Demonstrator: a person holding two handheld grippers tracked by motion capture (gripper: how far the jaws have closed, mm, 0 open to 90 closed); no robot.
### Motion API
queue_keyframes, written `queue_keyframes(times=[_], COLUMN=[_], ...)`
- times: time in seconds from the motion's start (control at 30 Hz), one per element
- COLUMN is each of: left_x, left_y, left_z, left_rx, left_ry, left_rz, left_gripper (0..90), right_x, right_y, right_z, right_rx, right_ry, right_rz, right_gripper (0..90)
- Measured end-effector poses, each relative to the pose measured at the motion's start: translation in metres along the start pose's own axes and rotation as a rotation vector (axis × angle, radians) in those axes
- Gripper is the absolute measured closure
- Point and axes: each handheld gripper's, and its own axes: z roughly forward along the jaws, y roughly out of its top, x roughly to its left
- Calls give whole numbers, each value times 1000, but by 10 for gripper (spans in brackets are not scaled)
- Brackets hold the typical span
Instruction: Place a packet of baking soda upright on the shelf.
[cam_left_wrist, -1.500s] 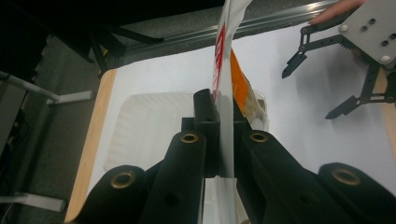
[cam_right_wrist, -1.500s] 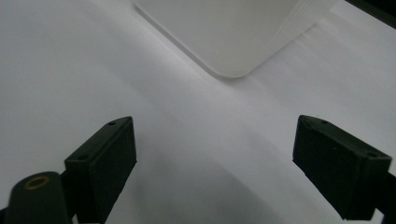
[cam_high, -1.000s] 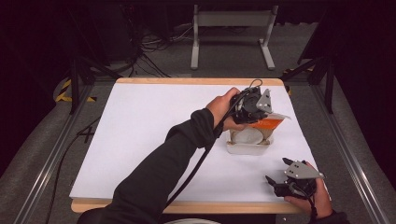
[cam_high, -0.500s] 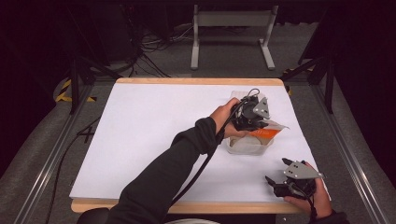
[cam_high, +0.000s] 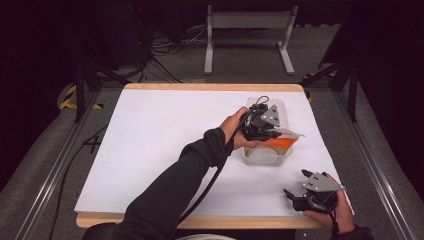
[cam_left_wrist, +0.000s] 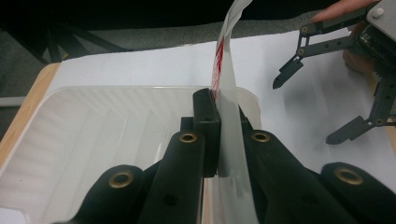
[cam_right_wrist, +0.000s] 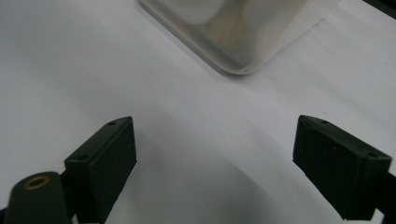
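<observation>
A clear plastic container stands on the right side of the white table. My left gripper hovers just over it, shut on a flat white packet with red-orange print. In the left gripper view the jaws pinch that packet edge-on, with the container's ribbed inside below them. My right gripper rests near the front right corner, jaws wide open and nothing between them. The left gripper view shows that right gripper open too. The container's corner lies beyond the open right gripper.
The white table sheet stretches bare to the left and middle. A wooden table edge runs along the back. Metal rails flank the table, and a stand with cables sits on the floor behind.
My left gripper has come down and slightly nearer with the packet, so the packet now sits low over the container. The right gripper has stayed put.
</observation>
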Motion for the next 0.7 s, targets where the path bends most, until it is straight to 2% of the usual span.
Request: queue_keyframes(times=[0.17,0.23,0.47,0.7], left_x=[3,3,3,5], left_y=[-3,-4,-6,-6], left_z=[-1,-1,-2,-7], left_rx=[-22,-15,-1,0], left_ry=[-15,-11,-14,3], left_rz=[-25,-31,-32,-31], left_gripper=[877,879,884,830], right_x=[-1,0,0,-2], right_y=[0,0,0,-2], right_z=[-1,0,1,1], right_rx=[-2,-1,4,8], right_ry=[0,1,2,5], right_rz=[2,5,3,10], right_gripper=[140,140,140,140])
